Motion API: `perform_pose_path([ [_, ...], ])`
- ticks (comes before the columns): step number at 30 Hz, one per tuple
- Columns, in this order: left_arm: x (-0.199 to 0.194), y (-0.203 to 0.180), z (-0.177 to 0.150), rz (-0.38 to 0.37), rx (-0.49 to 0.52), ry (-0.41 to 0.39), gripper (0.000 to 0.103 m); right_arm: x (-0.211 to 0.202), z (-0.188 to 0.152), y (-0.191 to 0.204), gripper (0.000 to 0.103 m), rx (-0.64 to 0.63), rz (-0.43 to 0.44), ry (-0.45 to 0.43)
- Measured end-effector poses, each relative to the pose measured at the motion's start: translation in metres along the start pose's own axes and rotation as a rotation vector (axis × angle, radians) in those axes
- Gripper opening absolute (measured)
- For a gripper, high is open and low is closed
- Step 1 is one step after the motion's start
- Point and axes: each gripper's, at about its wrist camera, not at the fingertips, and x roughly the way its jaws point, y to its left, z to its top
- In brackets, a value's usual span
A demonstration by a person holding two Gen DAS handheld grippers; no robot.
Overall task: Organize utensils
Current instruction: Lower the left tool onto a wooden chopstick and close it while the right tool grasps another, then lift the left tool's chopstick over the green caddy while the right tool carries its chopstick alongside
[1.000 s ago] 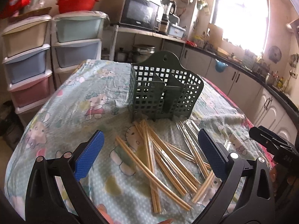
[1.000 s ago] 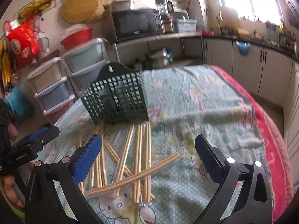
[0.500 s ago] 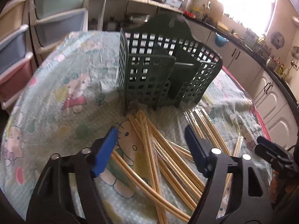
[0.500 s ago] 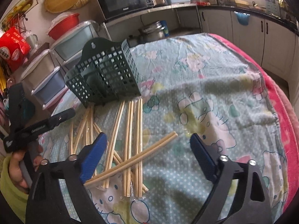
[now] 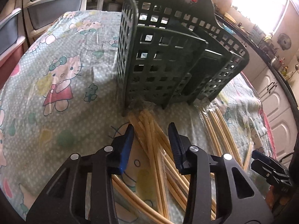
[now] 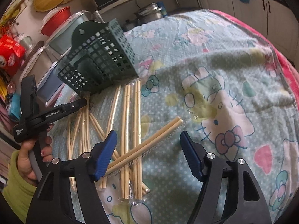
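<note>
A dark green lattice utensil basket (image 5: pixel 168 65) (image 6: pixel 101 61) stands upright on the table. In front of it lie several pale wooden chopsticks (image 5: pixel 160 158) (image 6: pixel 127 112), some in clear wrappers. My left gripper (image 5: pixel 151 128) is low over the sticks' ends near the basket's foot. Its jaws are closing, with a few sticks between the blue pads (image 5: pixel 127 143), and a gap still shows. My right gripper (image 6: pixel 148 136) is also closing, wider, astride a wrapped pair of chopsticks (image 6: pixel 149 141) lying slantwise. That pair's lower end passes under the left pad (image 6: pixel 106 153). A hand in a yellow-green sleeve (image 6: pixel 24 160) holds the left gripper.
The table wears a light blue cartoon-cat cloth (image 5: pixel 56 74) (image 6: pixel 224 74) with a pink border (image 6: pixel 280 56) at the right edge. Stacked plastic drawers (image 5: pixel 46 5) (image 6: pixel 52 71) stand beyond the table's far left. Kitchen cabinets (image 5: pixel 280 112) run along the right.
Both grippers sank toward the chopsticks and their jaws narrowed. The left one also moved forward, close to the basket's foot. The chopsticks and the basket lie as before.
</note>
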Motion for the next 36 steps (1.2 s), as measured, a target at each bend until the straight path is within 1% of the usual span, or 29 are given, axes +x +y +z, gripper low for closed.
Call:
perform_pose_path([
  [2, 0.002, 0.003, 0.001, 0.001, -0.008, 0.003, 0.027, 0.004, 0.002, -0.006, 0.064, 0.038, 0.012, 0.015],
  [5, 0.004, 0.009, 0.003, -0.016, -0.023, 0.002, 0.023, 0.008, 0.005, -0.013, 0.061, 0.083, 0.029, 0.023],
  [8, 0.004, 0.014, 0.004, -0.032, -0.036, 0.005, 0.019, 0.010, 0.010, -0.018, 0.052, 0.112, 0.031, 0.016],
  [11, 0.002, 0.017, 0.004, -0.047, -0.042, 0.006, 0.015, 0.012, 0.014, -0.021, 0.037, 0.127, 0.026, 0.013],
  [13, 0.001, 0.019, 0.005, -0.059, -0.048, 0.008, 0.009, 0.013, 0.017, -0.023, 0.021, 0.129, 0.025, 0.010],
  [14, 0.000, 0.020, 0.006, -0.064, -0.052, 0.006, 0.008, 0.013, 0.019, -0.024, 0.019, 0.126, 0.029, 0.009],
  [18, -0.009, 0.025, 0.009, -0.089, -0.062, -0.002, 0.005, 0.010, 0.023, -0.019, 0.016, 0.095, 0.040, -0.011],
  [23, -0.026, 0.025, 0.013, -0.114, -0.050, -0.032, 0.004, 0.002, 0.030, -0.008, 0.014, 0.047, 0.058, -0.041],
  [29, -0.058, 0.015, 0.017, -0.148, -0.006, -0.101, 0.003, -0.017, 0.045, 0.012, 0.011, -0.022, 0.096, -0.098],
  [36, -0.099, -0.006, 0.027, -0.186, 0.036, -0.204, 0.003, -0.045, 0.060, 0.044, 0.008, -0.149, 0.127, -0.180],
])
